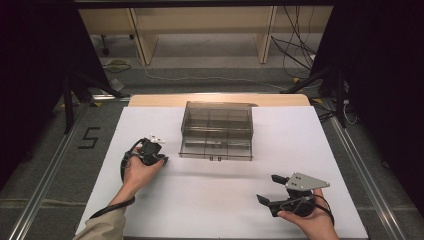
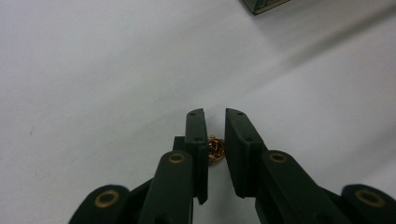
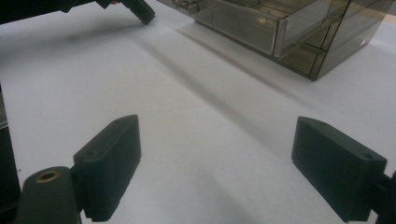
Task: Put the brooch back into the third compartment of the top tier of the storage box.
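In the left gripper view a small gold metal piece lies on the white sheet between my left gripper's black jaws, which stand nearly together around it; the pads seem to press its sides. From above, the left gripper points down at the sheet, left of a smoky clear compartment box. My right gripper rests near the front right of the sheet, its jaws wide apart with nothing between them. The box lies ahead of it to the right.
The white sheet covers the table, with bare room between the two hands. The box's corner shows at the top of the left gripper view. Stands, cables and a wooden bench sit on the floor beyond the table's far edge.
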The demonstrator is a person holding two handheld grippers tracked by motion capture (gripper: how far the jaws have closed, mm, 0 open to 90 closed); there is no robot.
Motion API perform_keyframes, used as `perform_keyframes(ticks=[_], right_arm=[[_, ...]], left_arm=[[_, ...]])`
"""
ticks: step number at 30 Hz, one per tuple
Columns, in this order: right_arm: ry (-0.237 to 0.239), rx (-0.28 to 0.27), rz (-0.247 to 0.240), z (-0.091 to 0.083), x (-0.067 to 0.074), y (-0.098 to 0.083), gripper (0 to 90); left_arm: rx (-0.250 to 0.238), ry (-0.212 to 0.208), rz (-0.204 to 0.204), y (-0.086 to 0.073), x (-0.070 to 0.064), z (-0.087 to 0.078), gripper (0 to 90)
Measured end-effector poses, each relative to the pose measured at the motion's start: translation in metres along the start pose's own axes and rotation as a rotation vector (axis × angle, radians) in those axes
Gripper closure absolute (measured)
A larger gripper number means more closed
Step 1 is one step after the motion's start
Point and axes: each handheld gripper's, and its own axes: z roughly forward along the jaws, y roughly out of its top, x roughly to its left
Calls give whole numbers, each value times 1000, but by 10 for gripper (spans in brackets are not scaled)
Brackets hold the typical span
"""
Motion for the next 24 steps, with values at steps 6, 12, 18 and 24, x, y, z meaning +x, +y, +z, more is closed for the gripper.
perform_keyframes(ticks=[6, 12, 18, 24], right_arm=[[0, 0, 0, 0, 0, 0, 163], [0, -1, 1, 0, 0, 0, 163], [1, -3, 1, -1, 0, 0, 163], [1, -4, 0, -1, -1, 0, 163]], left_arm=[[-23, -2, 4, 0, 1, -3, 796], [-54, -4, 12, 0, -1, -8, 796], [-75, -8, 20, -1, -2, -13, 796], [-120, -8, 20, 0, -5, -19, 796]])
